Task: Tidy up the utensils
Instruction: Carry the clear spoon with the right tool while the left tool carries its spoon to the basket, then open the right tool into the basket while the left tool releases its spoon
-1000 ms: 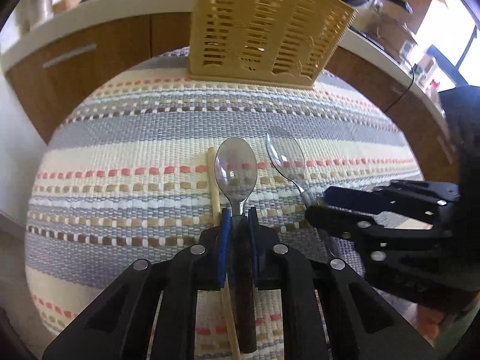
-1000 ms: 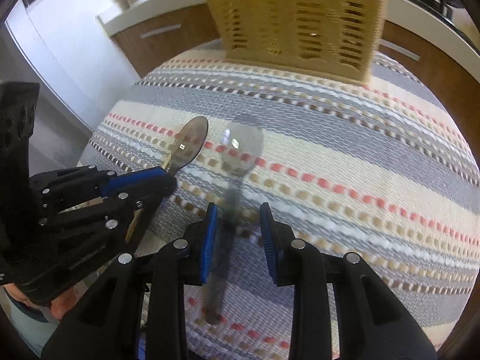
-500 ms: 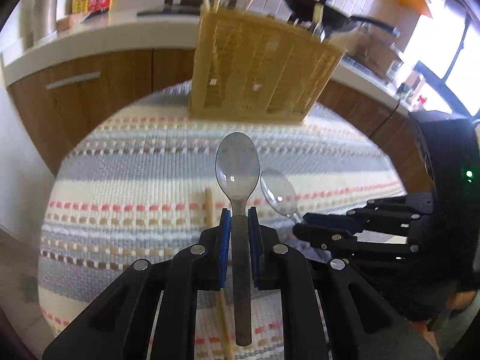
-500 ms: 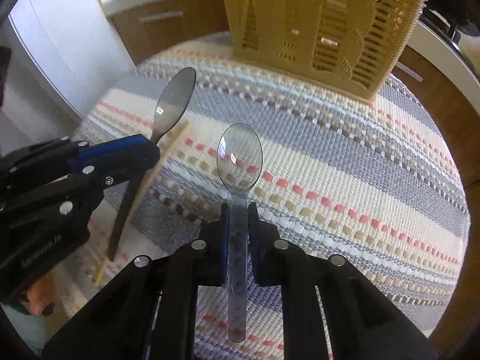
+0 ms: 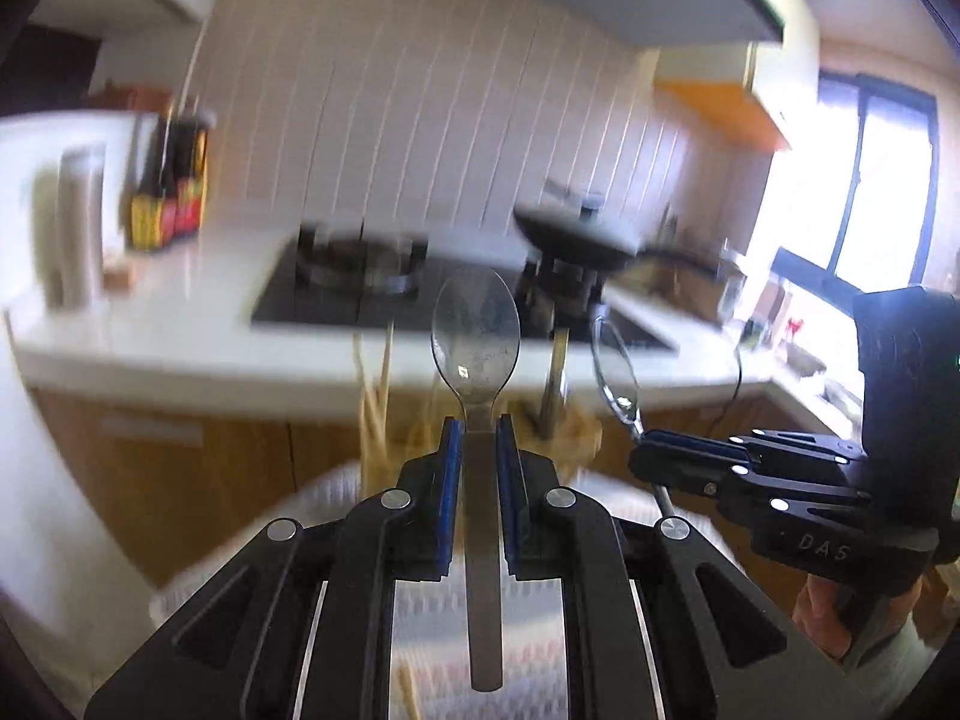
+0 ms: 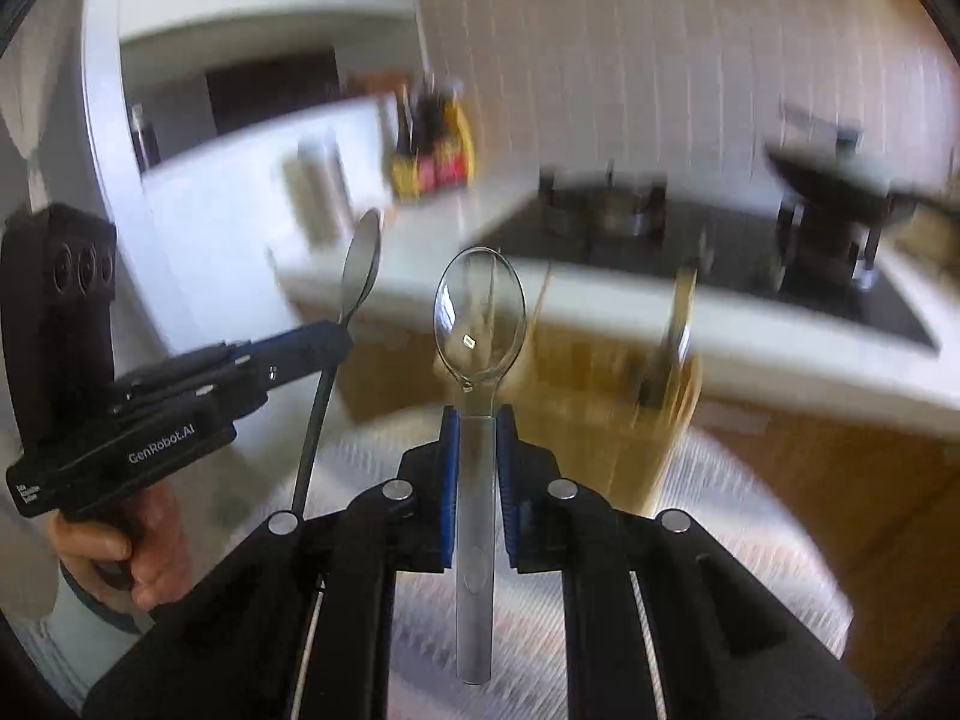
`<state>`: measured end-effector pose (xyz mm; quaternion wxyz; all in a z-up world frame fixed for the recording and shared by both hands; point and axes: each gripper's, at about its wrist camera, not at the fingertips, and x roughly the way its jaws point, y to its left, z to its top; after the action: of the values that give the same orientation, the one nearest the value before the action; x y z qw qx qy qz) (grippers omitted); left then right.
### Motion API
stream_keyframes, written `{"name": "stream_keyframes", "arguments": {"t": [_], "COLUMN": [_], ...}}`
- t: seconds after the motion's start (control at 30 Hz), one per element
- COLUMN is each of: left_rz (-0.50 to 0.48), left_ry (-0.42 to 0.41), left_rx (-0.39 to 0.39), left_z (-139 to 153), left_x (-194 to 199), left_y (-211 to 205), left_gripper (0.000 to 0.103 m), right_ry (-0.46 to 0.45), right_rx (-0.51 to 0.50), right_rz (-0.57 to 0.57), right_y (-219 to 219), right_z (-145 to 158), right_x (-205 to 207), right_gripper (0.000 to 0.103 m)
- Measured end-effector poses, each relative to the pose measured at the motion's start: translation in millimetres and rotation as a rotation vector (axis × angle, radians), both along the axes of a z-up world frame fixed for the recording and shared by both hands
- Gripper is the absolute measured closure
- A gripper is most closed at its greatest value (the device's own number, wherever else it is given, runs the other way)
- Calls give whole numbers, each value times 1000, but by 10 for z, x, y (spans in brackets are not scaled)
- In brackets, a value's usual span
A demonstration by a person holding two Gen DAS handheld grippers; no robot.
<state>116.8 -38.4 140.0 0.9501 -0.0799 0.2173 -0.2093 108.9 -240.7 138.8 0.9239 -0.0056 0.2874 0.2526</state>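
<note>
blurred kitchen counter [image 5: 180,330], hob [image 5: 360,288] mid-frame | left gripper [image 5: 478,438] clamps metal spoon [image 5: 476,336] | right gripper [image 6: 478,426] clamps clear spoon [image 6: 479,312]

White tiled wall [image 5: 420,138], white counter [image 5: 180,324], bright window [image 5: 882,180].

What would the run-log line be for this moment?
left claw: shut on metal spoon | right claw: shut on clear spoon | both spoons aloft, bowls up | basket ahead, blurred
</note>
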Motion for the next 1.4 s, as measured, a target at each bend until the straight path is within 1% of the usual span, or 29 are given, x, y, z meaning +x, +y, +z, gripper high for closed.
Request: {"name": "stream_keyframes", "arguments": {"t": [0.1, 0.23, 0.33, 0.4, 0.5, 0.67, 0.87, 1.0, 1.23, 1.37, 1.4], "left_rz": [13, 28, 41, 45, 53, 57, 94, 108, 113, 86, 84], "left_ry": [-80, -157, -206, -222, -236, -253, -277, -276, -273, -263, -268], "left_rx": [-28, -50, -83, -105, -124, -157, -145, -144, -117, -120, -123], "left_z": [200, 339, 360, 324, 236, 5, -262, -367, -511, -580, -594], "left_x": [123, 266, 391, 499, 663, 904, 1052, 1123, 1151, 1113, 1076], "left_y": [-51, -61, -56, -38, -19, -9, -46, -50, -70, -61, -49], "left_gripper": [93, 93, 93, 93, 93, 93, 93, 93, 93, 92, 88], "right_ry": [-74, -152, -192, -211, -247, -263, -268, -275, -254, -268, -267], "right_rx": [56, 126, 158, 173, 170, 157, 171, 184, 204, 188, 169], "right_rz": [-21, -59, -102, -134, -192, -235, -243, -248, -262, -265, -267], "right_y": [-113, -256, -335, -398, -468, -485, -494, -510, -546, -532, -518], "right_z": [229, 396, 407, 402, 302, 64, -177, -269, -408, -478, -491], "right_x": [148, 424, 592, 700, 849, 1049, 1176, 1212, 1244, 1156, 1118], "right_gripper": [93, 93, 93, 93, 93, 93, 93, 93, 93, 92, 91]}}
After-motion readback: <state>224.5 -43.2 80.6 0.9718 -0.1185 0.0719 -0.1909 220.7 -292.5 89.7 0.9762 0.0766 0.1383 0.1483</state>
